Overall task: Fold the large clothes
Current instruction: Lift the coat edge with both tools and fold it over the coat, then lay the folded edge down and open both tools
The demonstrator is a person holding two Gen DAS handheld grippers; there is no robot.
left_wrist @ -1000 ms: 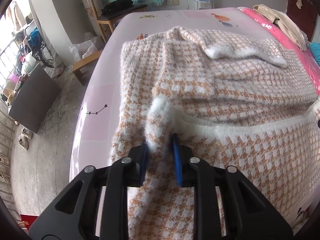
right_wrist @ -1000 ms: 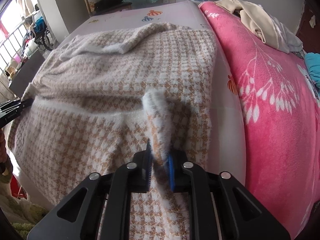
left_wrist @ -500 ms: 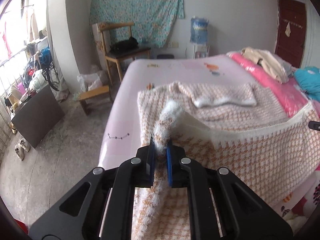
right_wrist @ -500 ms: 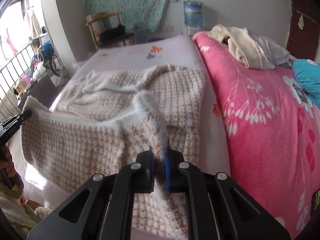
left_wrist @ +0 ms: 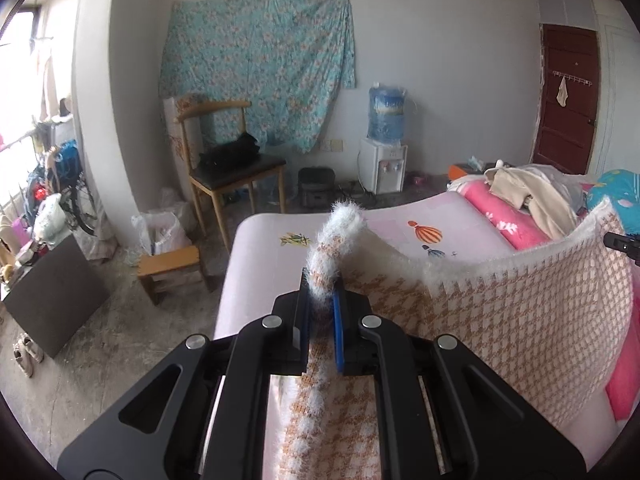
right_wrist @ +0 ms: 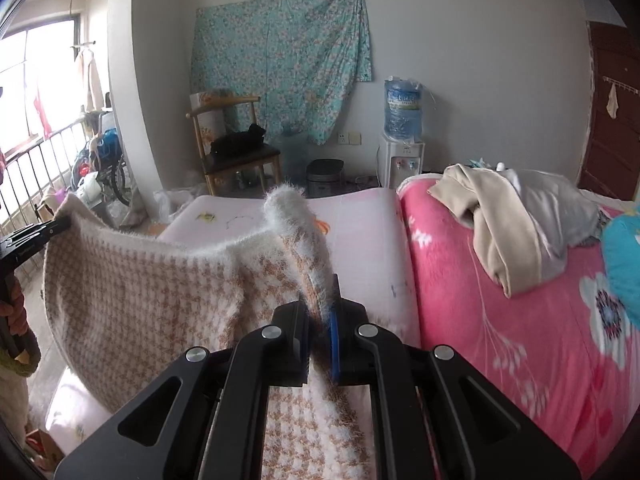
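Observation:
A fuzzy orange-and-white houndstooth sweater (left_wrist: 520, 312) hangs in the air above the pink bed (left_wrist: 264, 248), stretched between both grippers. My left gripper (left_wrist: 322, 300) is shut on its white furry edge, which sticks up past the fingers. My right gripper (right_wrist: 318, 316) is shut on the opposite end of the same edge, and the sweater (right_wrist: 132, 288) sags away to the left. The right gripper's tip (left_wrist: 622, 242) shows at the far right of the left wrist view. In the right wrist view the left gripper (right_wrist: 32, 240) holds the sweater's far corner.
A bright pink flowered blanket (right_wrist: 500, 320) covers the bed's right side, with beige and grey clothes (right_wrist: 508, 216) piled on it. Beyond the bed stand a wooden chair (left_wrist: 228, 168), a low stool (left_wrist: 172, 268), a water dispenser (left_wrist: 384, 148) and a brown door (left_wrist: 568, 96).
Both grippers have risen with the sweater's edge, lifting it off the bed into a hanging sheet. The left jaws closed tight on the furry edge. Both views tilted up toward the far wall.

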